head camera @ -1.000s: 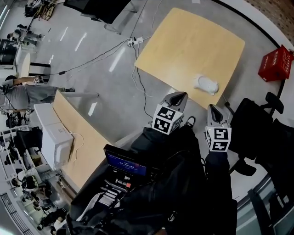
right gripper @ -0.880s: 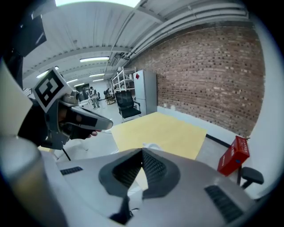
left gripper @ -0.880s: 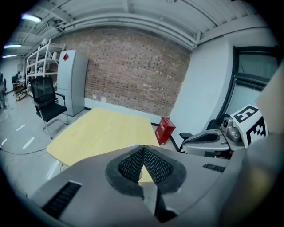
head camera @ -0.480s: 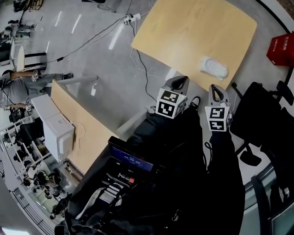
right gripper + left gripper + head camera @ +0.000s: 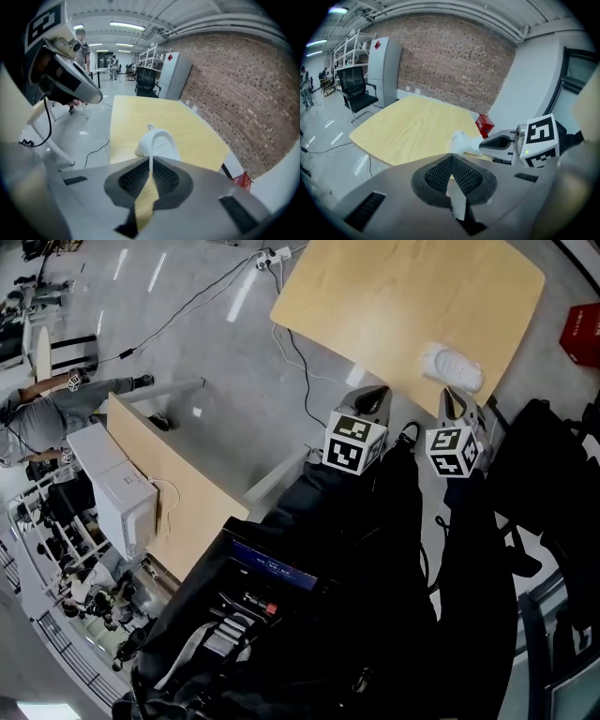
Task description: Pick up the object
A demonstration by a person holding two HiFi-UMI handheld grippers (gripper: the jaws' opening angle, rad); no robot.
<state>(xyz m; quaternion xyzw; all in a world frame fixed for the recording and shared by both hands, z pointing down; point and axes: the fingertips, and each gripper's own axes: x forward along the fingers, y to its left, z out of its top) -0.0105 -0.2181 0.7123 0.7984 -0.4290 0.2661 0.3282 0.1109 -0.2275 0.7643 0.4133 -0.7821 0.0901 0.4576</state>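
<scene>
- The grey floor (image 5: pixel 234 399) is shiny and fills most of the head view.
- A pale wooden table (image 5: pixel 403 296) stands at the far side.
- A second wooden desk (image 5: pixel 173 498) is at the left, and a white box (image 5: pixel 122 507) sits at its left edge.
- A person (image 5: pixel 56 413) stands far off at the left.
- A red basket (image 5: pixel 583 332) is on the floor, right of the table.
- The left gripper (image 5: pixel 451 161) hangs at the near edge of the table and points forward and down. Its jaws are pressed together with nothing between them.
- The right gripper (image 5: pixel 150 164) is just right of it and points the same way. Its jaws are also pressed together and carry nothing.
- The white object (image 5: pixel 158 143) lies on the table, close to the near right edge. It has an arched handle on top. It is just beyond the tip of the right gripper, and I cannot tell if they touch. The left gripper is near it but apart from it.
</scene>
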